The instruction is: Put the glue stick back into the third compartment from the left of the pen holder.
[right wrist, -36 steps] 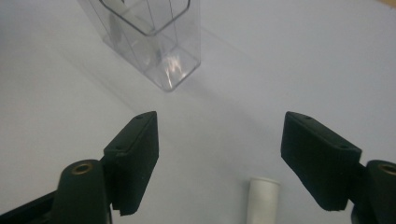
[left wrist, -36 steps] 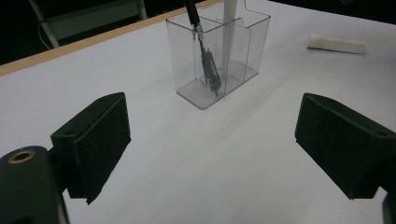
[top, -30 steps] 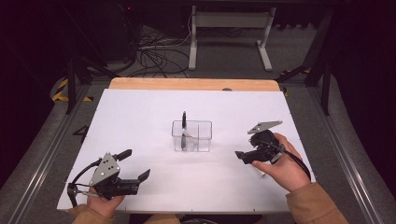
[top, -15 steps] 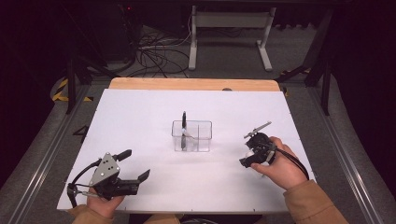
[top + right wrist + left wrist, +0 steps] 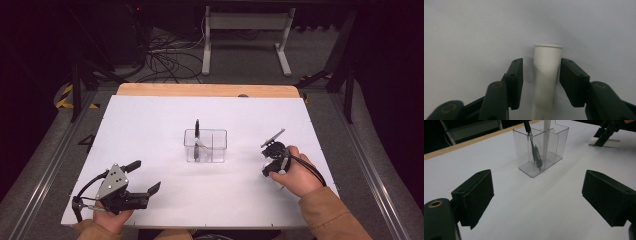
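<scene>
The left gripper point(image 5: 142, 192) rests at the near left corner of the table point(image 5: 150, 125), held in the person's left hand point(image 5: 107, 216). Its jaws stand wide apart with nothing between them; in the left gripper view the two black pads point(image 5: 475, 195) frame bare white tabletop. Ahead of it and a little to its right stands the clear box point(image 5: 541, 146), well apart from the jaws. The box has two compartments, and a black pen point(image 5: 533, 147) leans in the one nearer the left jaw, its top sticking out above the rim.

To the right of the box, the right gripper point(image 5: 270, 161) points down at the table, gripped by the right hand point(image 5: 295, 175) with the cable point(image 5: 312, 170) looping over the back of it. Its jaws have just been closing, and a white tube point(image 5: 547, 80) lies between them. In the right gripper view the tube lies flat on the table, running away from the camera along the line of the jaws, its rimmed end just past the fingertips point(image 5: 515, 82). The right pad sits against the tube's side; on the left a thin gap shows between pad and tube, so the jaws straddle the tube without clamping it. From the left gripper view the tube point(image 5: 607, 143) lies far off beyond the box, under the other gripper's black jaws.
</scene>
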### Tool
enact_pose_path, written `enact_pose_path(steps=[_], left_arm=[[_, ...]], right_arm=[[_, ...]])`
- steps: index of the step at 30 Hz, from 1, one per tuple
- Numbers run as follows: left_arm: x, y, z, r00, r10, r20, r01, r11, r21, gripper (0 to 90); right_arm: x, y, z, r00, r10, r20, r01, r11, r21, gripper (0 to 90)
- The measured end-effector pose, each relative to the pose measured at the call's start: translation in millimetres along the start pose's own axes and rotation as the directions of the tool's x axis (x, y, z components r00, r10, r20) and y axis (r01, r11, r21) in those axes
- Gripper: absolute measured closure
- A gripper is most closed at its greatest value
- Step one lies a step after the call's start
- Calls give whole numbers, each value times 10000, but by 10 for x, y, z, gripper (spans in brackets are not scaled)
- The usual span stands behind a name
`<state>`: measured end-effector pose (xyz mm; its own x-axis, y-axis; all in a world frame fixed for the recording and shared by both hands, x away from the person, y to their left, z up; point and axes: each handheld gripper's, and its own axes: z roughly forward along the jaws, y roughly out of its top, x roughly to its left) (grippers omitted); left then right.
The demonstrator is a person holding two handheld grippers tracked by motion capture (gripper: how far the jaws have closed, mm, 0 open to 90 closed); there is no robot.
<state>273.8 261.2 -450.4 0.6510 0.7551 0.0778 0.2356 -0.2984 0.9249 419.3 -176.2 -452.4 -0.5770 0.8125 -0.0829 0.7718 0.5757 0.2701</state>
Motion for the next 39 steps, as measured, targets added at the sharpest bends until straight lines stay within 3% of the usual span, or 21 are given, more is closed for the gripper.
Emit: enact_pose_path(steps=[7,31,39], left_arm=[[-2,0,-1,10000,13,-4,-13,10000,1,111],[0,5,-8,10000,4,-21,-4,10000,-38,111],[-1,5,-8,10000,-27,-37,26,10000,-96,111]], right_arm=[[5,12,33,9993,41,378,-49,9998,209,660],[15,18,21,9991,25,414,-33,9998,187,668],[37,43,-157,9992,-159,354,169,9994,-297,669]])
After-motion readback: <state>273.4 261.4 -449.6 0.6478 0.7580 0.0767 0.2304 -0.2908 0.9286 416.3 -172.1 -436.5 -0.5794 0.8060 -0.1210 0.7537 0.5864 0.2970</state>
